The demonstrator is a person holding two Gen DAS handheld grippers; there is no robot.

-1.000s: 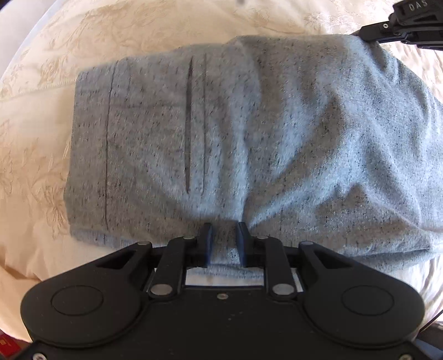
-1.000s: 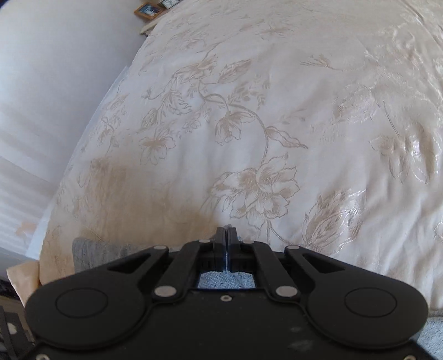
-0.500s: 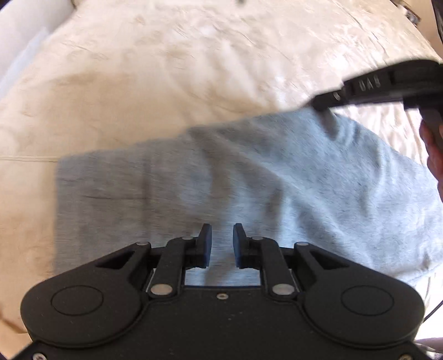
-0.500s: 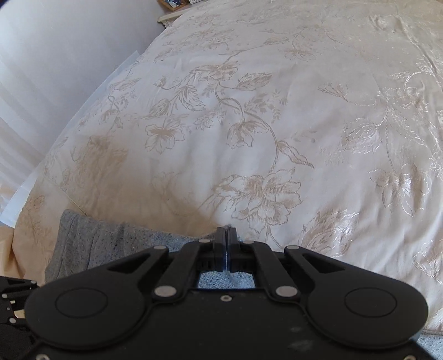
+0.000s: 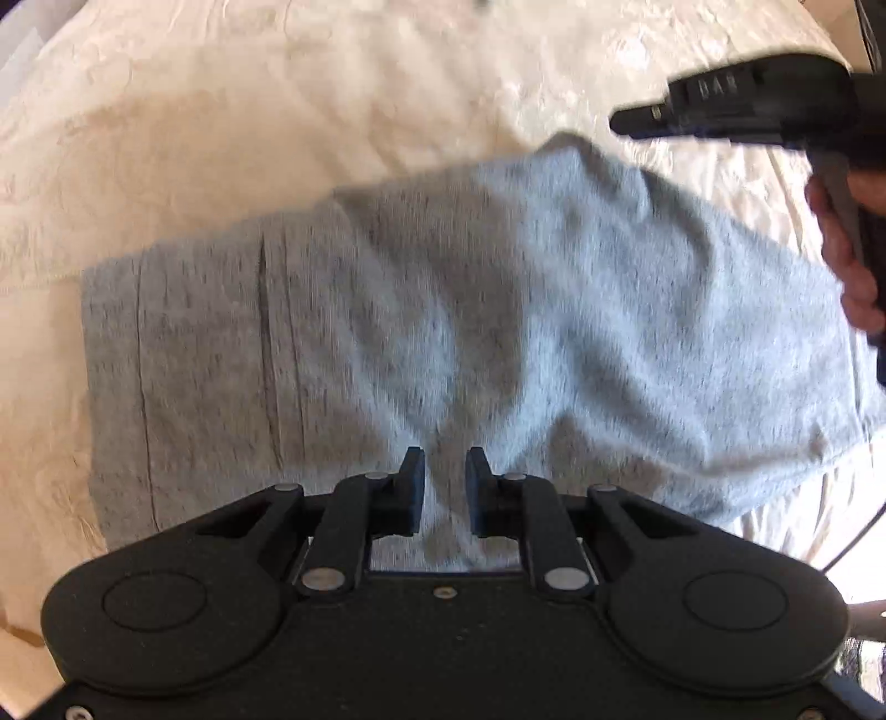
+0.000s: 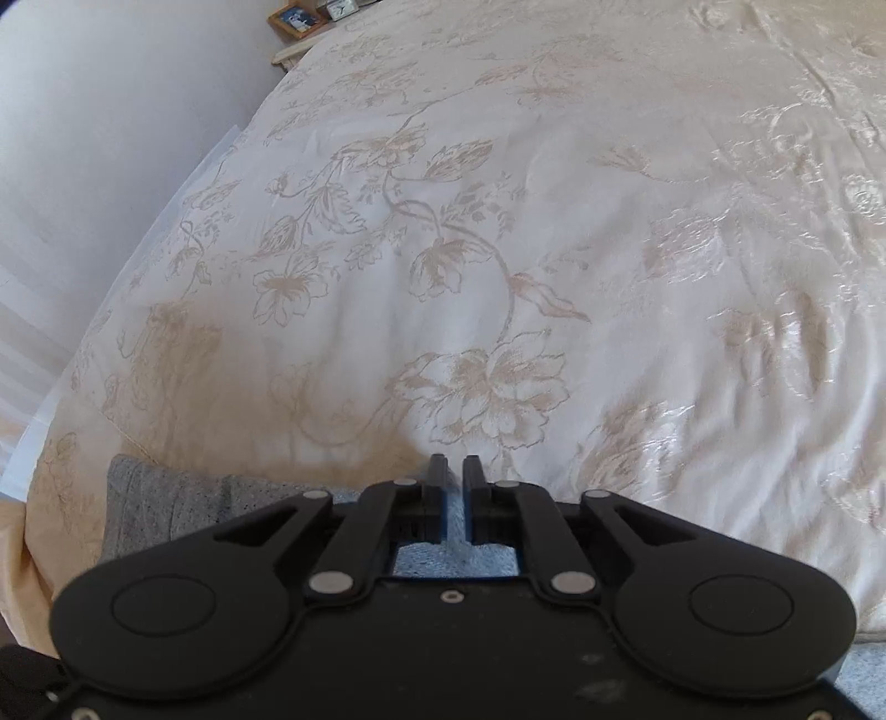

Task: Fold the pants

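Note:
The grey pants (image 5: 470, 310) lie folded in a wide bundle on the cream floral bedspread (image 5: 249, 111). My left gripper (image 5: 445, 471) is open with a small gap, just above the bundle's near edge, holding nothing. My right gripper (image 6: 454, 471) is open by a narrow gap above the bundle's far edge; grey cloth (image 6: 166, 504) shows under and to the left of it. The right gripper also shows in the left wrist view (image 5: 747, 105) at the upper right, above the pants' far corner, with the hand on its handle.
The bedspread (image 6: 554, 221) stretches far ahead of the right gripper. The bed's left edge (image 6: 166, 221) drops off to a white wall. A bedside table with a picture frame (image 6: 299, 19) stands at the far corner.
My right gripper has opened from shut and let go of the pants' edge, and lifted away. My left gripper has pulled back and up from the bundle, still open.

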